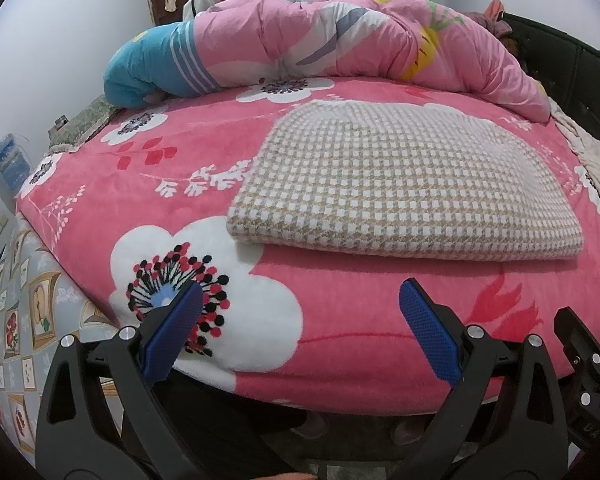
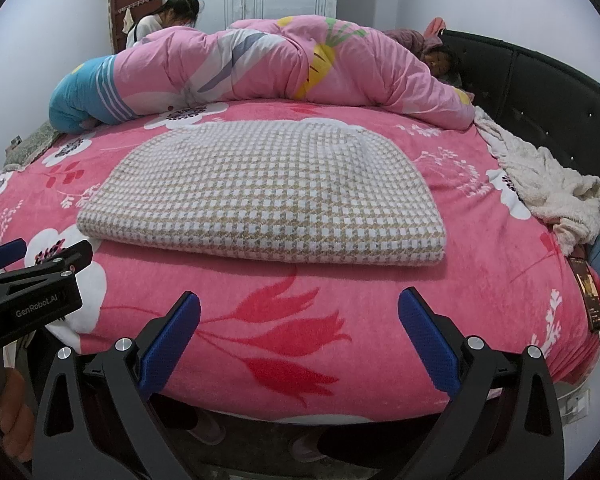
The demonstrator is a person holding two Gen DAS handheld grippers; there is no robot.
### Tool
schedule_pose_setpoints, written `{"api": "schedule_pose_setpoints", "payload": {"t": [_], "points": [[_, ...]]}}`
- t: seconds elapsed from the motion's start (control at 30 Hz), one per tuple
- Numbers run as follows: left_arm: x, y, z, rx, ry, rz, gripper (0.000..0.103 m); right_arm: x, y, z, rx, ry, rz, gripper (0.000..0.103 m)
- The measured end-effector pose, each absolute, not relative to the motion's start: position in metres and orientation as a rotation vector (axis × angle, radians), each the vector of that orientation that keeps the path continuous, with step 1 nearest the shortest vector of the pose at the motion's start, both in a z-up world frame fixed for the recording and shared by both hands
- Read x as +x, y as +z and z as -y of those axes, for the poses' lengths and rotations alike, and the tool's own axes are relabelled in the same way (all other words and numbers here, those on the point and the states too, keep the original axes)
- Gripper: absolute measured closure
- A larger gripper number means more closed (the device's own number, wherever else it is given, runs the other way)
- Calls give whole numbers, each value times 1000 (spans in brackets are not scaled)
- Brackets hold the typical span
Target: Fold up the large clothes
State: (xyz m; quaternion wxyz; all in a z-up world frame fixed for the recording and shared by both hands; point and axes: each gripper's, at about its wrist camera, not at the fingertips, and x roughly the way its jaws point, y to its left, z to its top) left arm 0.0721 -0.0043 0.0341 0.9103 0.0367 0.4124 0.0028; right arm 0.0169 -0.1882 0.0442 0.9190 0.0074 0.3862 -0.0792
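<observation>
A beige and white houndstooth garment (image 1: pixel 400 184) (image 2: pixel 268 196) lies folded into a flat rectangle on the pink flowered bed cover (image 1: pixel 340 308) (image 2: pixel 340 288). My left gripper (image 1: pixel 300 300) hovers open over the bed's near edge, short of the garment's front left corner, with nothing between its blue pads (image 1: pixel 172 332). To its right, my right gripper (image 2: pixel 300 300) stands open too, in front of the garment's folded front edge, and holds nothing. The left gripper's black body (image 2: pixel 32 292) shows at the left of the right wrist view.
A bunched pink quilt (image 1: pixel 360 44) (image 2: pixel 300 64) and a blue cushion (image 2: pixel 80 100) fill the bed's far side. A person lies under the quilt by the black headboard (image 2: pixel 540 92). Another person (image 2: pixel 168 16) sits behind it. A cream fleece (image 2: pixel 548 188) lies at the right edge.
</observation>
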Motion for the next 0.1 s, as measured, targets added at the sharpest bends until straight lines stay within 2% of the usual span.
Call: {"api": "schedule_pose_setpoints", "payload": {"t": [0.1], "points": [[72,33,4,72,8,-854,8,17,44,188,15,-164,-793,7]]}}
